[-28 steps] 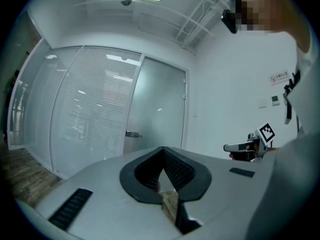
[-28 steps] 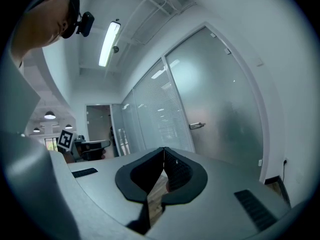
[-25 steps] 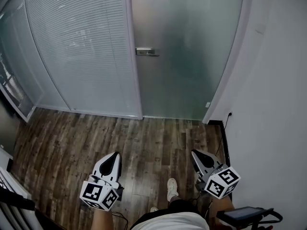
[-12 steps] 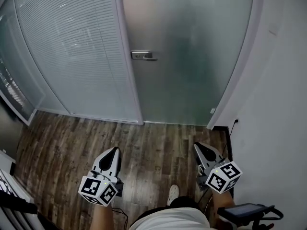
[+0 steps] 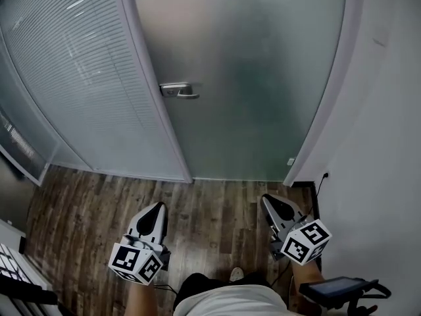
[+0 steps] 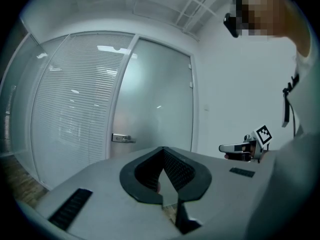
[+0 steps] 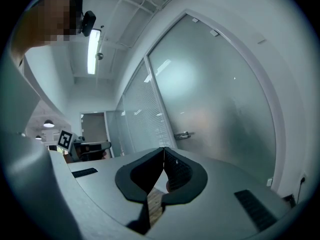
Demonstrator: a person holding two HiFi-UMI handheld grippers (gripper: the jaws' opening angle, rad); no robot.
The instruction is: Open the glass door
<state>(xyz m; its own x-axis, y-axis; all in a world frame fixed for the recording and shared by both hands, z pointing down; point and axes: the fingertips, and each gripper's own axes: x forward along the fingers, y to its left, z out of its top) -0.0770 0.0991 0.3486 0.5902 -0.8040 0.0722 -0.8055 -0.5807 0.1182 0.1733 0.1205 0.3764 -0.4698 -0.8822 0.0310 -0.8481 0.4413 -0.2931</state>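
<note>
A frosted glass door (image 5: 256, 78) stands shut ahead of me, with a metal lever handle (image 5: 176, 90) on its left edge. The same handle (image 6: 121, 138) shows in the left gripper view, and the handle (image 7: 183, 134) in the right gripper view too. My left gripper (image 5: 156, 209) is held low over the wood floor, jaws together and empty. My right gripper (image 5: 268, 203) hangs level beside it, also shut with nothing in it. Both grippers are well short of the door and touch nothing.
A glass wall with white blinds (image 5: 79, 78) runs left of the door. A white wall (image 5: 388, 143) closes the right side, with a socket and cable (image 5: 323, 176) near the floor. Dark wood floor (image 5: 210, 216) lies between me and the door.
The door and its handle have grown larger and shifted left in the head view as I came closer. Both grippers stay shut and keep the same place in the picture.
</note>
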